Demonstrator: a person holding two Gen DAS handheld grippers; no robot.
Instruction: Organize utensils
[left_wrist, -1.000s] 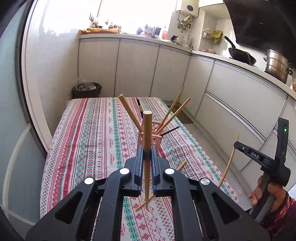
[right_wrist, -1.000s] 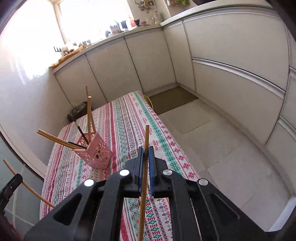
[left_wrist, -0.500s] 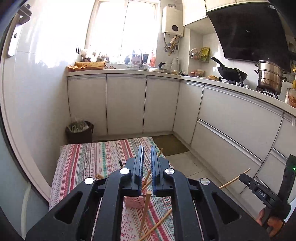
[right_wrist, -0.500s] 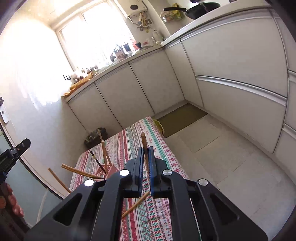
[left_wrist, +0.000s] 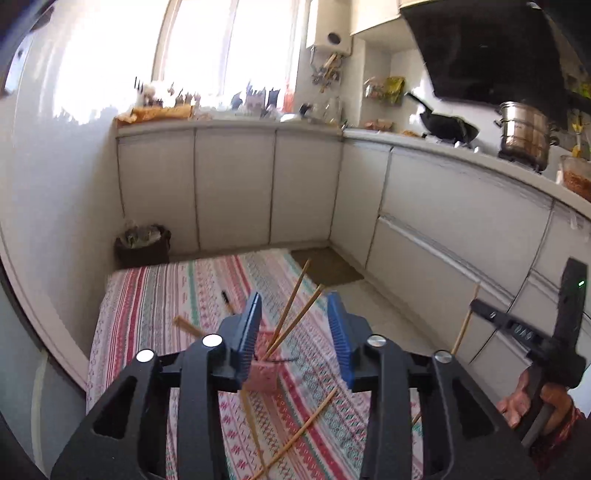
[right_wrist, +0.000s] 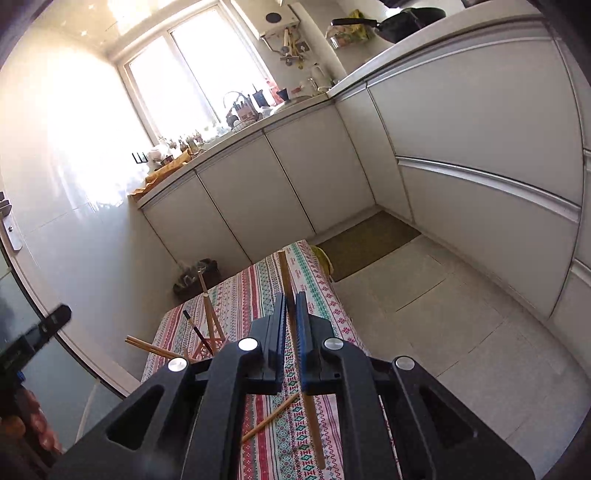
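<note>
My left gripper (left_wrist: 294, 317) is open and empty, high above a pink utensil holder (left_wrist: 264, 376) that stands on the striped tablecloth (left_wrist: 147, 306) with several wooden chopsticks (left_wrist: 291, 302) in it. A pale chopstick (left_wrist: 249, 421) hangs blurred below the holder. Another chopstick (left_wrist: 310, 424) lies on the cloth. My right gripper (right_wrist: 290, 306) is shut on a wooden chopstick (right_wrist: 286, 280), held upright above the table. The holder (right_wrist: 207, 347) shows at its left. The right gripper (left_wrist: 546, 343) also shows at the right of the left wrist view.
White kitchen cabinets (left_wrist: 236, 188) run along the back and right. A dark bin (left_wrist: 144, 243) stands beyond the table's far end. A wok (left_wrist: 447, 129) and a steel pot (left_wrist: 524, 133) sit on the counter. A brown mat (right_wrist: 365, 240) lies on the tiled floor.
My left gripper has opened and let go of its chopstick, which now drops by the holder, and has lifted away. The right gripper has risen with its chopstick still held.
</note>
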